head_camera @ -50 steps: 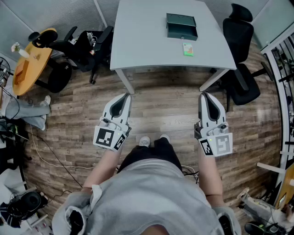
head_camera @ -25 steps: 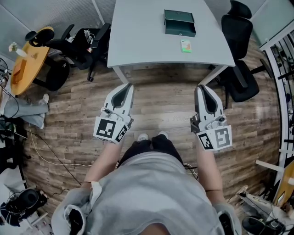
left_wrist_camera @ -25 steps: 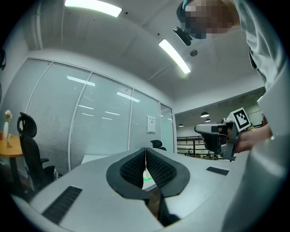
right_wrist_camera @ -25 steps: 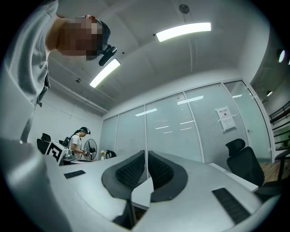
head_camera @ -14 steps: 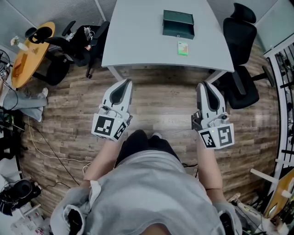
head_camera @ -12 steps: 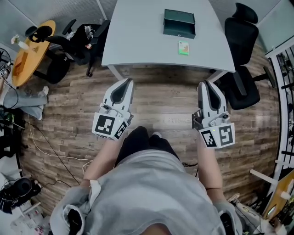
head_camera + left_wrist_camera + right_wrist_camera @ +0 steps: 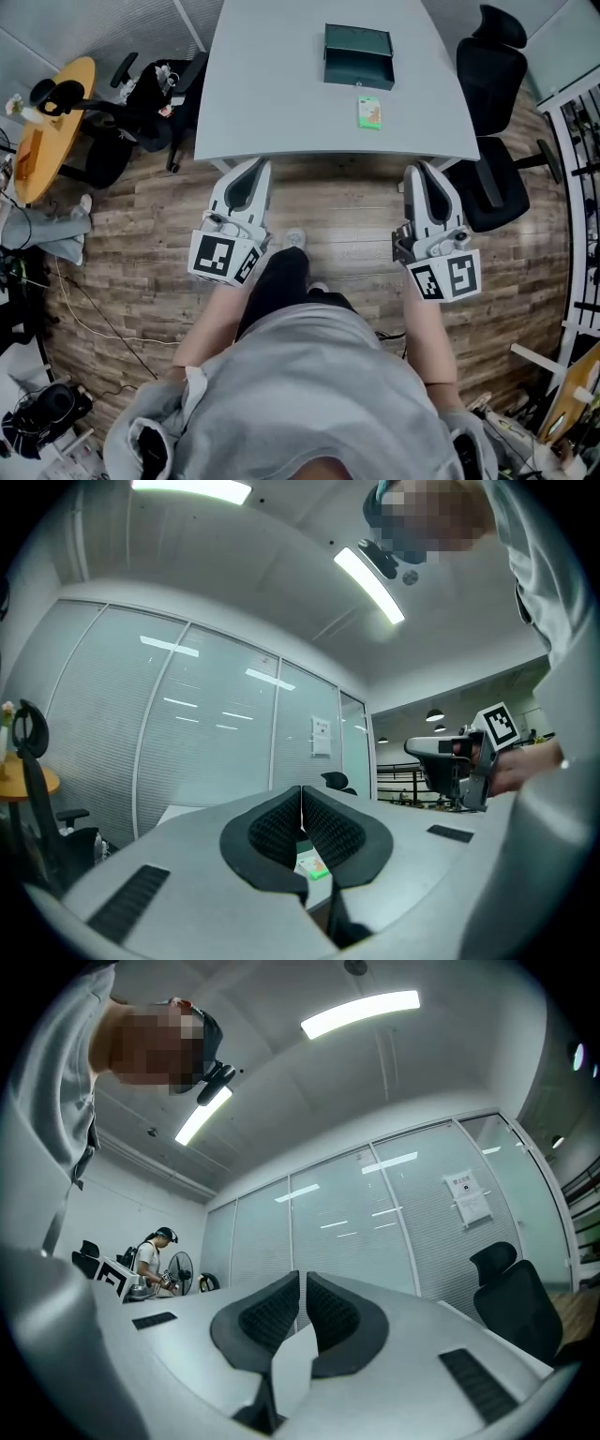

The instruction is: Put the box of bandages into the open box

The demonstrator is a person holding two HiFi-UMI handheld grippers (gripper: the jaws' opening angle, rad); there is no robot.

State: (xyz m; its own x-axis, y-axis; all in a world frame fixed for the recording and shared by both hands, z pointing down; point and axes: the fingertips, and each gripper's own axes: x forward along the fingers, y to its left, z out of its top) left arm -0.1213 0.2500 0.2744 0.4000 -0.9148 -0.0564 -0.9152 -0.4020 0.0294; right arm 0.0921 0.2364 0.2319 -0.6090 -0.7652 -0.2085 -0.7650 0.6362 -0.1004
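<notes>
The bandage box [image 7: 368,112], small, green and white, lies on the white table [image 7: 272,84] near its front edge. Just behind it stands the dark green open box [image 7: 358,54]. Both grippers are held over the wood floor, short of the table's front edge and pointing at it. The left gripper [image 7: 254,166] is shut and empty, and so is the right gripper [image 7: 418,170]. In the left gripper view the shut left gripper [image 7: 301,795] shows a bit of the bandage box [image 7: 315,867] below its pads. The right gripper [image 7: 302,1281] points slightly upward at a glass wall.
Black office chairs stand to the right [image 7: 491,66] and to the left [image 7: 141,89] of the table. A round yellow table [image 7: 42,122] is at far left. Cables [image 7: 89,300] trail over the floor. Another person [image 7: 150,1258] stands far off in the right gripper view.
The person has stepped toward the table, one foot now forward. Both grippers have come closer to the table's front edge, still shut.
</notes>
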